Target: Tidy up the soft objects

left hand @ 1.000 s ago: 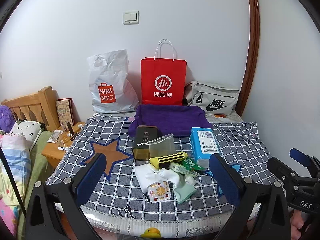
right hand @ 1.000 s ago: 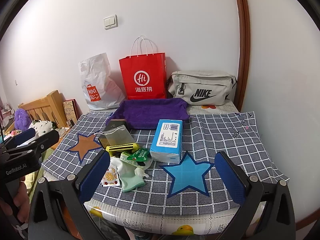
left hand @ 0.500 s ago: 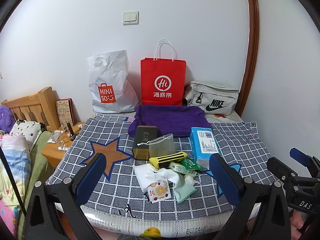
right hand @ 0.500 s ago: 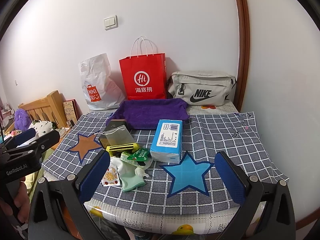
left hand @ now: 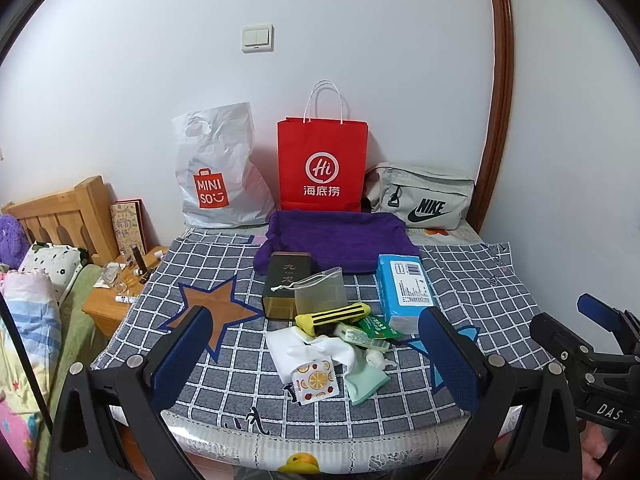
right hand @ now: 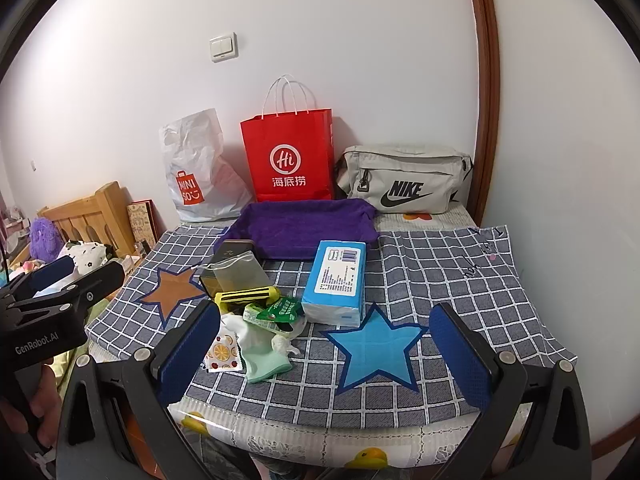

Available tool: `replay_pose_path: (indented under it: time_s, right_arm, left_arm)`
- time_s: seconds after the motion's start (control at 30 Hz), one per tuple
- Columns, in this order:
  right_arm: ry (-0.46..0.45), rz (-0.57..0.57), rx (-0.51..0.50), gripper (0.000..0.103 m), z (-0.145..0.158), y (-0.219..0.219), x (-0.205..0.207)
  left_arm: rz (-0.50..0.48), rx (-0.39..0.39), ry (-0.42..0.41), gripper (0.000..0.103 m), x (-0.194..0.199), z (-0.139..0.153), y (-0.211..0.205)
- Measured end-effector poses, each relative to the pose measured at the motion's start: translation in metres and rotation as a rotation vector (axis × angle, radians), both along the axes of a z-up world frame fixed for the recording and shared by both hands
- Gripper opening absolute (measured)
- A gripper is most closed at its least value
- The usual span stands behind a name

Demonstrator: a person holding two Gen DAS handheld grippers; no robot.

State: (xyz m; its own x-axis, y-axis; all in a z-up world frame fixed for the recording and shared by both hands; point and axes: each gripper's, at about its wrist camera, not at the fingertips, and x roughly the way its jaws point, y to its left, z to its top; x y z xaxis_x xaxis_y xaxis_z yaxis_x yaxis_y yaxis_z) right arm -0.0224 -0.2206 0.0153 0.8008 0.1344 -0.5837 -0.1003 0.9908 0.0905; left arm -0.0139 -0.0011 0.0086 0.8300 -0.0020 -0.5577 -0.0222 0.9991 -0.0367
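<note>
A small pile lies near the front of a checked cloth: white cloth (left hand: pixel 304 346), a fruit-print cloth (left hand: pixel 314 380), a mint sock (left hand: pixel 366 382), a green packet (left hand: pixel 376 328) and a yellow clip (left hand: pixel 332 314). Behind stand a dark tin (left hand: pixel 286 288) with a mesh pouch (left hand: pixel 320 290), a blue tissue pack (left hand: pixel 404 292) and a purple towel (left hand: pixel 340 240). My left gripper (left hand: pixel 316 354) hangs open above the pile, empty. My right gripper (right hand: pixel 326 350) is open and empty over the blue star (right hand: pixel 376 350), right of the mint sock (right hand: pixel 264 360) and near the tissue pack (right hand: pixel 336 280).
Against the wall stand a white plastic bag (left hand: pixel 216 176), a red paper bag (left hand: pixel 322 168) and a grey waist bag (left hand: pixel 420 196). A wooden nightstand (left hand: pixel 116 300) with small items and a bed sit left. The table's front edge (left hand: pixel 304 436) is close below.
</note>
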Motion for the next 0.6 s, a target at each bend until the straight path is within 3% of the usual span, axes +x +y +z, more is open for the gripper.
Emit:
replay_pose_path:
  time_s: [0.6]
  right_arm:
    - [0.003, 0.015, 0.001, 0.103, -0.014, -0.001, 0.008]
  left_arm:
    - [-0.039, -0.016, -0.003, 0.103, 0.012, -0.015, -0.004]
